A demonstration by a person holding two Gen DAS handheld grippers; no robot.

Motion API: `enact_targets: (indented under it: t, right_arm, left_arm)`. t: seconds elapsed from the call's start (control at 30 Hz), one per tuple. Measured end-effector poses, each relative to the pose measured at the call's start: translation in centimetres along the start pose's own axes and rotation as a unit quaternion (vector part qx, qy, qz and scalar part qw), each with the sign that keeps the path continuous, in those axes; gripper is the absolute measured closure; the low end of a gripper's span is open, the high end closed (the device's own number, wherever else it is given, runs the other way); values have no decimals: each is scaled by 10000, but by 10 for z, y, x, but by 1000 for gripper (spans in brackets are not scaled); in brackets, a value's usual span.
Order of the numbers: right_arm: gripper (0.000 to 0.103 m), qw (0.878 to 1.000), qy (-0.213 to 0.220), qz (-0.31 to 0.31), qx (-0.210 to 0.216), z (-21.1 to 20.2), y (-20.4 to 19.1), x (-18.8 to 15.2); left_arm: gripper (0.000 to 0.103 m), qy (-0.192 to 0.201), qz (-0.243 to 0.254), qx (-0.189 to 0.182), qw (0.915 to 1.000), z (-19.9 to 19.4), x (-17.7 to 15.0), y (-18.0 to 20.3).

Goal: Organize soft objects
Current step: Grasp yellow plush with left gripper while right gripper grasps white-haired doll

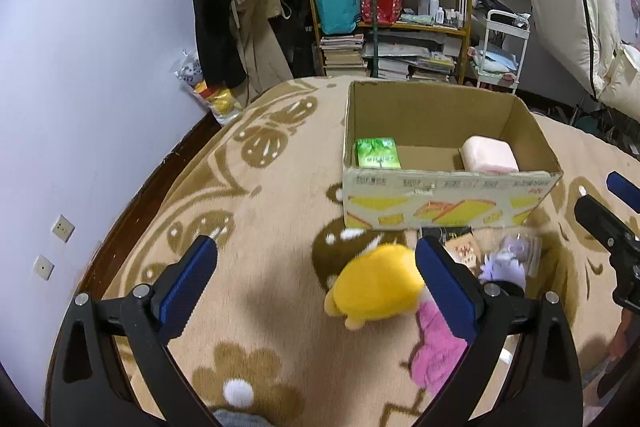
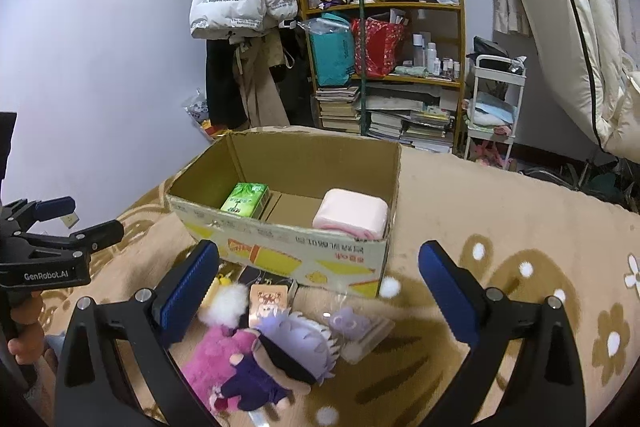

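Left wrist view: left gripper [image 1: 316, 267] jaws wide over yellow plush [image 1: 374, 285]; right gripper [image 2: 319, 267] jaws wide, empty.

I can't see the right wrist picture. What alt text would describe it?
The open right gripper hovers over a pile of plush toys: a doll with pale purple hair and a pink plush. Behind them, a cardboard box holds a green pack and a pink bundle.

Yellow plush [image 1: 374, 285]; pink plush [image 2: 216, 359]; tan flowered blanket [image 1: 260, 195].

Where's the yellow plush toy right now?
Left wrist view: the yellow plush toy lies on the blanket before the cardboard box, beside the pink plush.
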State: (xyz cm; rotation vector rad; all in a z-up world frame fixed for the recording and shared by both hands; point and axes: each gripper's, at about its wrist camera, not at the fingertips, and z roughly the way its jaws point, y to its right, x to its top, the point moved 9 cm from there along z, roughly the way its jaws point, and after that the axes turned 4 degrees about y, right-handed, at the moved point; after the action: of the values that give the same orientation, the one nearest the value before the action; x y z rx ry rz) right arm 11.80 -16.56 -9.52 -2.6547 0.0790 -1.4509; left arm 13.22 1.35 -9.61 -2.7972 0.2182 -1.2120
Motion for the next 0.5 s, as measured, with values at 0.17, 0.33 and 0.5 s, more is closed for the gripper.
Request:
enact_targets:
  t: [0.17, 0.33, 0.5]
  right_arm:
    - [0, 9999, -62, 140, 2, -7, -2, -8]
    - [0, 9998, -130, 142, -5, -8, -3, -13]
    - [0, 9994, -286, 175, -4, -1, -5, -20]
  left_arm:
    - [5, -41, 34, -5, 10000, -8, -8, -1]
    - [5, -80, 102, -37, 9999, -6, -9, 2]
    - [5, -267, 180, -12, 9995, 3, -14, 6]
